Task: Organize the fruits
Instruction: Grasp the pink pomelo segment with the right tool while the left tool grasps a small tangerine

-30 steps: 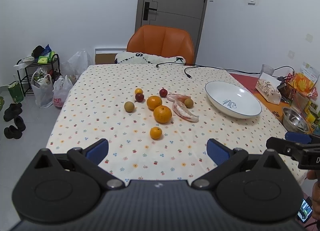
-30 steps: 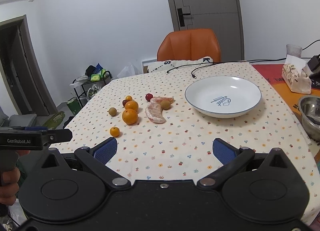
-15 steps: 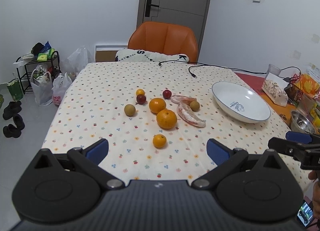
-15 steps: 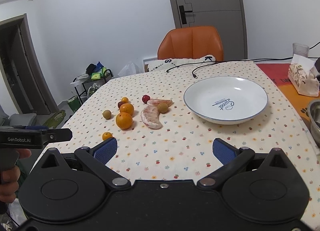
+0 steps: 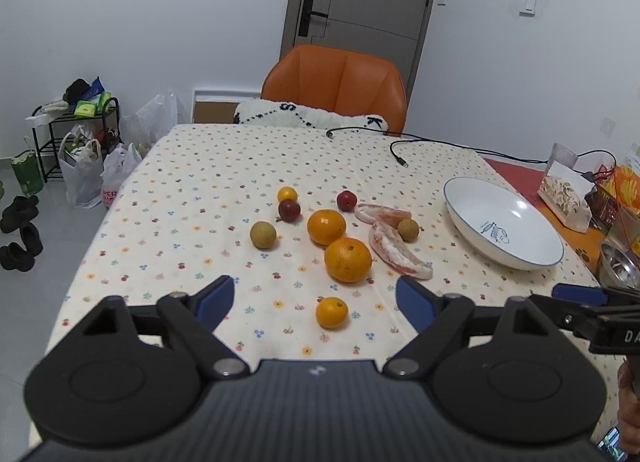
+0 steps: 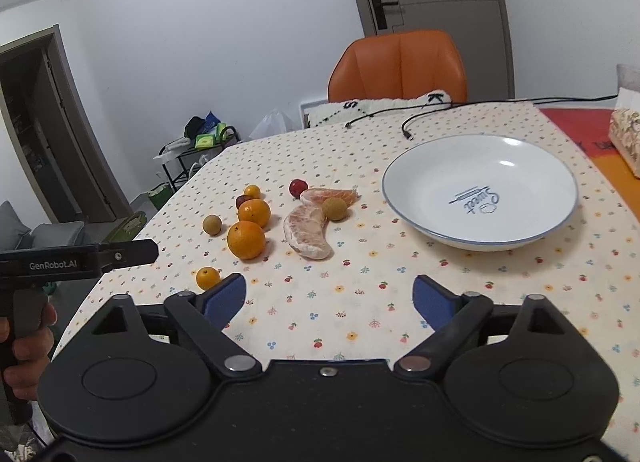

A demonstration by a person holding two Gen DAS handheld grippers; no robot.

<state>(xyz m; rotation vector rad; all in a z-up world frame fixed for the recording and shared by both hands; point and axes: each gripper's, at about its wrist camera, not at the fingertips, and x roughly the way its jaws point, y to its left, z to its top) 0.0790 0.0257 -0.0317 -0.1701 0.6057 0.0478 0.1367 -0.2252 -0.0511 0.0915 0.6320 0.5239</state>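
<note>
Fruit lies loose on the flowered tablecloth: a small orange (image 5: pixel 331 312) (image 6: pixel 207 277) nearest me, two larger oranges (image 5: pixel 347 265) (image 6: pixel 246 239), two brown longans (image 5: pixel 263 234), two dark red fruits (image 5: pixel 346 200), a tiny yellow one (image 5: pixel 287 194) and two peeled pomelo segments (image 5: pixel 398 254) (image 6: pixel 308 232). An empty white plate (image 5: pixel 516 258) (image 6: pixel 532 177) stands to the right. My left gripper (image 5: pixel 316 302) is open, with the small orange just ahead between its fingers. My right gripper (image 6: pixel 329 296) is open and empty over bare cloth, short of the pomelo.
An orange chair (image 5: pixel 336 85) stands at the far end. A black cable (image 5: pixel 400 153) lies across the far cloth. A tissue pack (image 5: pixel 562 197), snack bags and a steel bowl (image 5: pixel 618 270) crowd the right edge. Bags and a rack (image 5: pixel 76 149) stand on the floor to the left.
Both grippers have moved forward toward the fruit, which now looks nearer and lower in each view. Both stay open. No fruit has moved.
</note>
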